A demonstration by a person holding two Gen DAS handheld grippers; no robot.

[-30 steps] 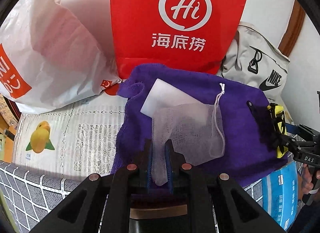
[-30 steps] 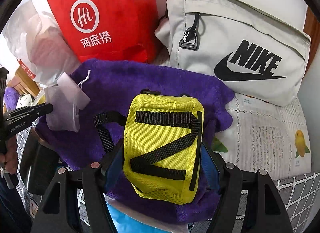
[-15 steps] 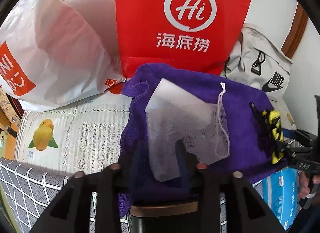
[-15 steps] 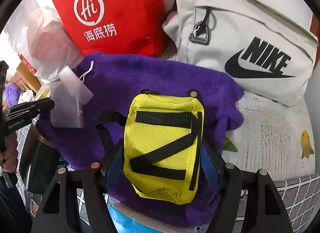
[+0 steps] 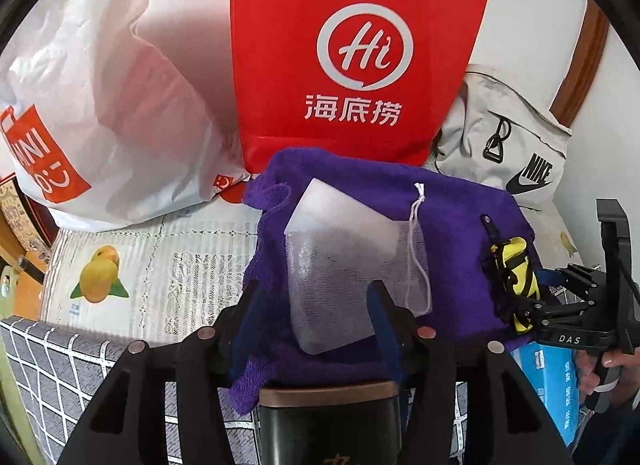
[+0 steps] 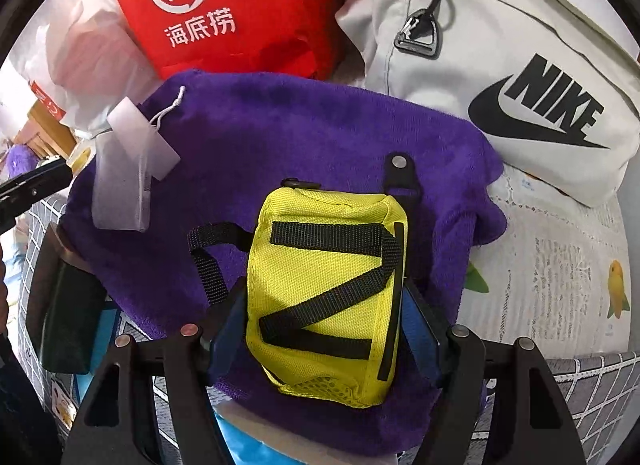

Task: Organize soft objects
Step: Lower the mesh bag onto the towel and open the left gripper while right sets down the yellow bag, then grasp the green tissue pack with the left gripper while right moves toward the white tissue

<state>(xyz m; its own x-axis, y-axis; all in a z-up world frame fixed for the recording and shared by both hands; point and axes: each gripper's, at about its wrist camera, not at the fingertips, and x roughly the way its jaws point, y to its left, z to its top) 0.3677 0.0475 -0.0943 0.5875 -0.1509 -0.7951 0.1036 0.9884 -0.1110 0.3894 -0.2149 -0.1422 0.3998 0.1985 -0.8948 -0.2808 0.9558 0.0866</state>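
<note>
A white mesh drawstring pouch [image 5: 344, 261] lies on a folded purple towel [image 5: 452, 233]; it also shows in the right wrist view [image 6: 128, 185] on the towel [image 6: 280, 125]. My left gripper [image 5: 312, 325] is open, its jaws standing apart on either side of the pouch's near end. My right gripper [image 6: 324, 329] is shut on a yellow pouch with black straps [image 6: 328, 297], held over the towel's near edge. In the left wrist view the right gripper [image 5: 532, 297] holds the yellow pouch [image 5: 516, 265] at the towel's right side.
A red Hi paper bag [image 5: 352, 57], a white plastic bag [image 5: 100, 105] and a grey Nike bag [image 6: 500, 65] stand behind the towel. A lace tablecloth with fruit prints [image 5: 140, 265] lies left. A blue box [image 5: 560, 385] sits under the towel.
My left gripper has opened and let go of the mesh pouch, which now lies on the towel. My right gripper has moved slightly forward with the yellow pouch.
</note>
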